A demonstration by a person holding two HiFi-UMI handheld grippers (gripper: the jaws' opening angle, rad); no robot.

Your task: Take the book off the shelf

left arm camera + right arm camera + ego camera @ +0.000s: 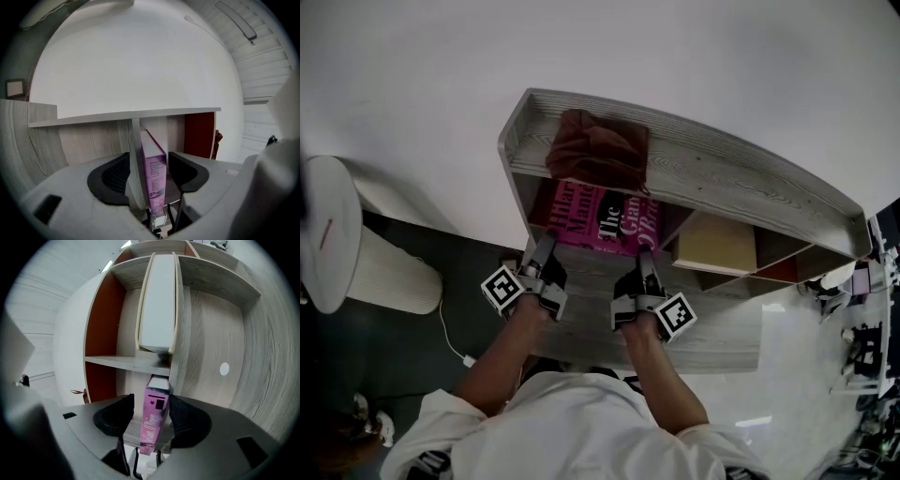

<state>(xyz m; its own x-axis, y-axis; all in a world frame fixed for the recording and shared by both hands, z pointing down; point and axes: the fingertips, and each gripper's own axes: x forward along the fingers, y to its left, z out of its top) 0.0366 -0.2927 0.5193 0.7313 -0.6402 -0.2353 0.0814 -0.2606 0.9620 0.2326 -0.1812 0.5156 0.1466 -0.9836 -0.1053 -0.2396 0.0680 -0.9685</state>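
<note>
A pink book (598,221) with dark lettering on its cover lies in the left compartment of the grey wood shelf (722,169), its near part sticking out. My left gripper (546,247) is at the book's near left corner and my right gripper (645,255) at its near right corner. In the left gripper view the book's edge (154,178) stands between the black pads (108,177) of my left gripper (147,174), with gaps on both sides. In the right gripper view the pink spine (153,425) sits between the open jaws of my right gripper (150,417).
A brown cloth (600,150) lies on the shelf's top board. A cream box (717,244) fills the compartment to the right. A white round bin (356,248) stands on the floor at the left, with a white cable (450,337) beside it. A red back panel (199,133) shows beyond the book.
</note>
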